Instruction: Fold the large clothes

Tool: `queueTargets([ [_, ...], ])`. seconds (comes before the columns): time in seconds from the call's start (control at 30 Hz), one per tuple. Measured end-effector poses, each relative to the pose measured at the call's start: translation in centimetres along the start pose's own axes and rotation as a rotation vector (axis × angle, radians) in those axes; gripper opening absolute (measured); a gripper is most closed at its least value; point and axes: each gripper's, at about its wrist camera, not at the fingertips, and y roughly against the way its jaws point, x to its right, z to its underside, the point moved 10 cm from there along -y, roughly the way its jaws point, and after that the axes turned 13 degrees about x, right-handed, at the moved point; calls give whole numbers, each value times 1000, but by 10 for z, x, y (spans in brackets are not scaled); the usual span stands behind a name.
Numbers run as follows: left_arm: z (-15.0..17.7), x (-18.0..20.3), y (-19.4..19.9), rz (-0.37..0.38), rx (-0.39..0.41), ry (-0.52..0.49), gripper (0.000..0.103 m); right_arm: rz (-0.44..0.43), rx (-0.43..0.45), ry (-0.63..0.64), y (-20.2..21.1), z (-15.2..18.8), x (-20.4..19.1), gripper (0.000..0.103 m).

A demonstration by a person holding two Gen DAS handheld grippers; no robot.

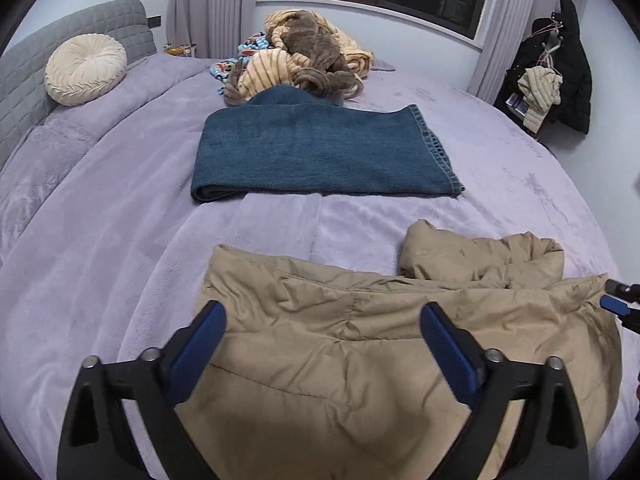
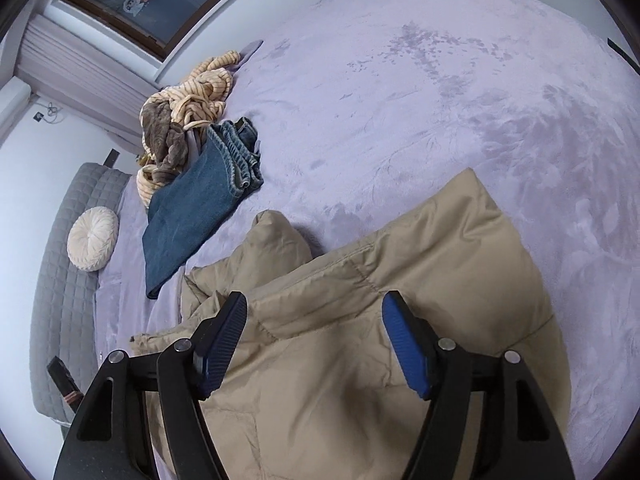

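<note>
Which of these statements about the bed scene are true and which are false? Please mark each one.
1. The jeans lie folded on the bed. True.
2. The left gripper is shut on the jacket. False: its jaws stand open over the jacket, pinching nothing.
3. The round cushion leans against the headboard. True.
4. The jacket is dark blue. False: it is tan; the jeans are blue.
5. The right gripper is open. True.
6. The pile of clothes lies on the floor. False: it lies on the bed, behind the jeans.
</note>
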Motion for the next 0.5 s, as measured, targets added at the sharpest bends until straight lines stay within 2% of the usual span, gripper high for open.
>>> queueTargets([
  [0.03, 3, 10, 0, 42, -16, 3, 65, -10, -21, 32, -2, 7, -10, 25],
  [0.07, 8, 25, 0, 112, -38, 11, 55, -32, -42, 65, -4, 17, -20, 16],
  [0.1, 14, 43, 0, 182, -56, 17, 39, -56, -61, 86, -8, 26, -30, 14],
  [0.17, 28, 72, -6, 237, -79, -21, 37, -91, -107, 147, -20, 49, -48, 12],
  [0.3, 55, 109, -36, 240, -102, -85, 37, -72, -154, 243, -60, 85, -60, 12],
  [0.33, 59, 110, -47, 217, -103, -96, 37, -57, -151, 258, -71, 88, -58, 11],
  [0.4, 61, 108, -69, 180, -110, -103, 37, -30, -140, 277, -88, 86, -50, 0],
  [0.5, 55, 103, -90, 185, -131, -73, 37, -37, -154, 228, -105, 76, -40, 0],
])
